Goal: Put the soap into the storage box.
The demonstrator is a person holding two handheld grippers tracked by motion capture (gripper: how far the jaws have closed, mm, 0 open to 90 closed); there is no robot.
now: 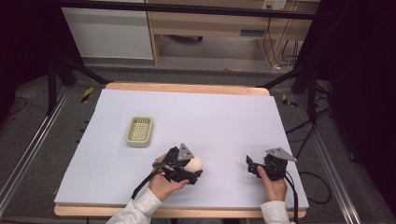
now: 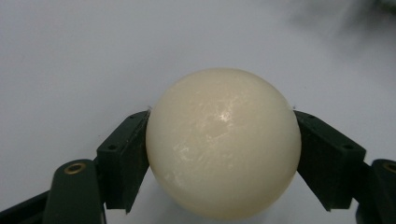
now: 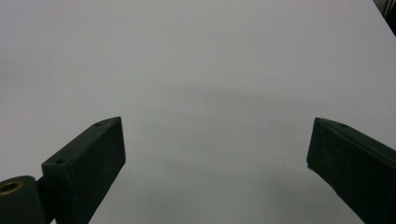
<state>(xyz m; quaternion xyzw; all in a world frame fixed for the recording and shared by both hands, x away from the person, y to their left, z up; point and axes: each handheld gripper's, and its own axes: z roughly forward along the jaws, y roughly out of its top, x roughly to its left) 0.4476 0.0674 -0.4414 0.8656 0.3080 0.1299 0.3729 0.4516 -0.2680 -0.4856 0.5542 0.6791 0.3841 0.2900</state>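
Landmark = the pale green slotted tray (image 1: 139,131), sitting on the white table cover (image 1: 210,116) toward its left-centre.

Progress, as I read it: the pick looks done, the placing isn't. The cream ball (image 1: 194,164) (prob. a rounded soap, smooth and slightly glossy; can't tell for sure) is clamped in the left gripper (image 1: 192,170), which sits nearer the person than the tray and off to its right, well apart from it. The tray's ribbed floor is bare, nothing in it. So what's left, if the tray is where it goes: carry the ball over to the tray, lower it in, let go, pull back.

Fingers, left: in the left gripper view the two black pads (image 2: 125,161) press on opposite flanks of the ball (image 2: 223,142), about mid-height, w/ the jaws roughly half spread because the ball itself fills the gap. Grip looks centred, no visible tilt. Whether the ball is clear of the cover or just resting on it is hard to judge from the high view; the blurred surface behind it in the close view hints it's lifted a bit.

Fingers, right: the right gripper (image 1: 253,166) is far right of the tray, near the front edge of the cover, held in the person's right hand (image 1: 273,184). Its jaws stand wide apart w/ nothing between them; the right gripper view has just bare white cover past the pads (image 3: 88,163). Touching nothing, idle.
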